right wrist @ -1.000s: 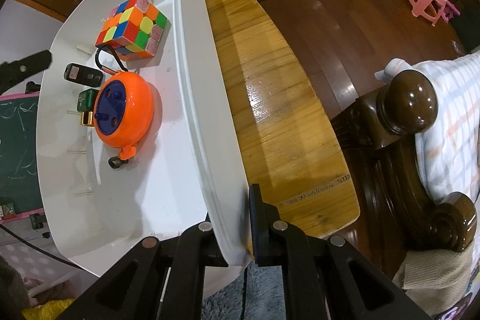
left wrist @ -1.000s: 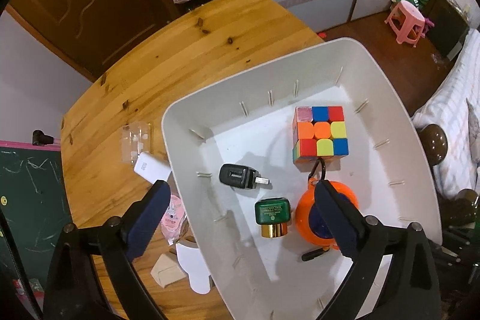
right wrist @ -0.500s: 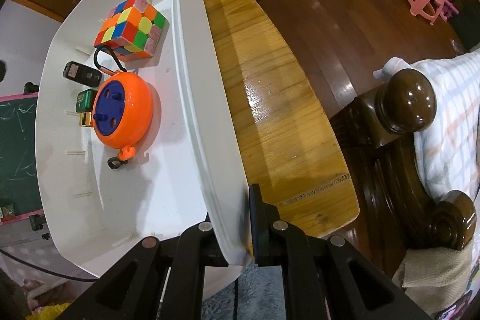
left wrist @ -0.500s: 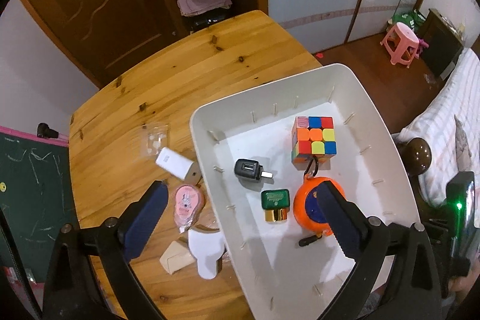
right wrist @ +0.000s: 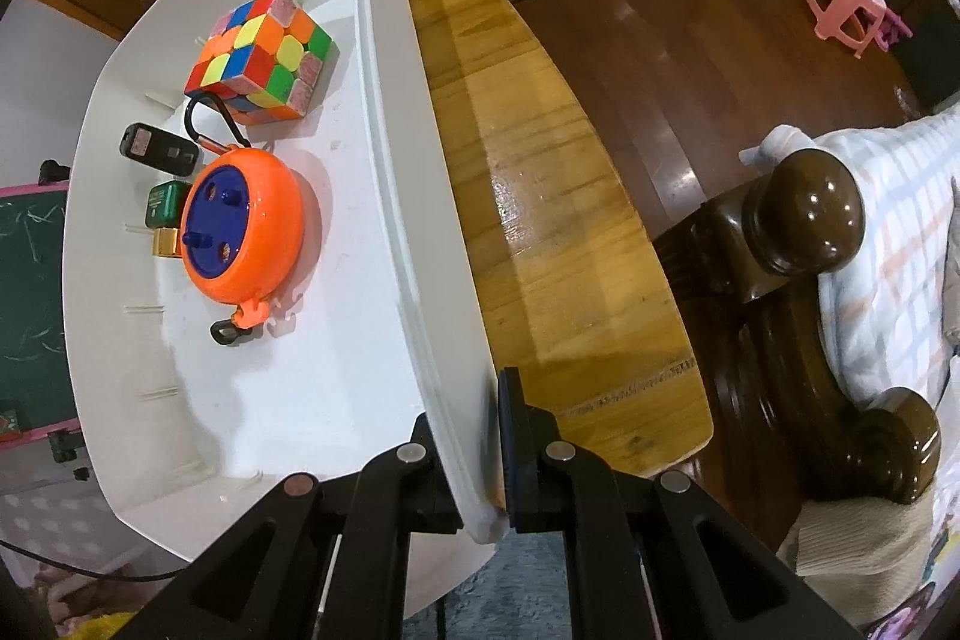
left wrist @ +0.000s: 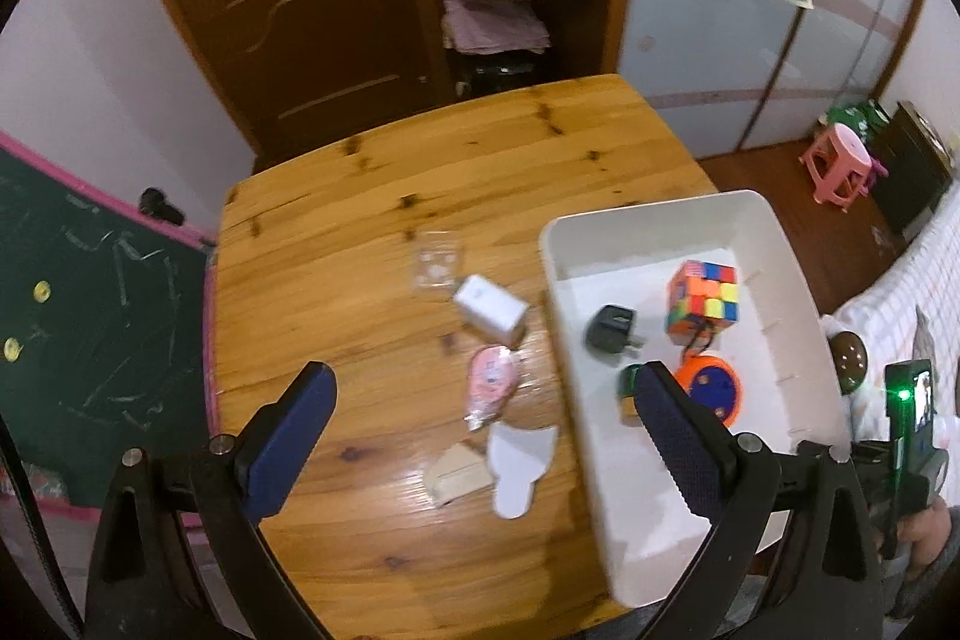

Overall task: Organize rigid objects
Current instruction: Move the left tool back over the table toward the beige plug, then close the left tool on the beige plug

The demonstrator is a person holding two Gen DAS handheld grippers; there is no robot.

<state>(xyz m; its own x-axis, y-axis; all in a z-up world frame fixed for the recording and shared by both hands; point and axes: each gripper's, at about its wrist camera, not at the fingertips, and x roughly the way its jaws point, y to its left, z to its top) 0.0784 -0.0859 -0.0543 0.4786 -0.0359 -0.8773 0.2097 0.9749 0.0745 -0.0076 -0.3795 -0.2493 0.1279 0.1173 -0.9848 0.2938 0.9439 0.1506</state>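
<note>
right tool [right wrist: 491,451]: clamped on bin [right wrist: 384,196] wall, steadies it
left tool [left wrist: 480,430]: wide open, empty
next: white charger [left wrist: 489,310] on tabletop [left wrist: 360,232] beside bin (square up, grip flat sides)

In the left wrist view, the right-hand finger covers part of the green and gold box [left wrist: 627,388] and the near edge of the orange reel [left wrist: 711,388], so we cannot tell whether they touch. The white tub [left wrist: 606,340] runs behind that finger. The clear packet [left wrist: 437,266], far beyond the fingertips, is too blurred for us to identify.
</note>
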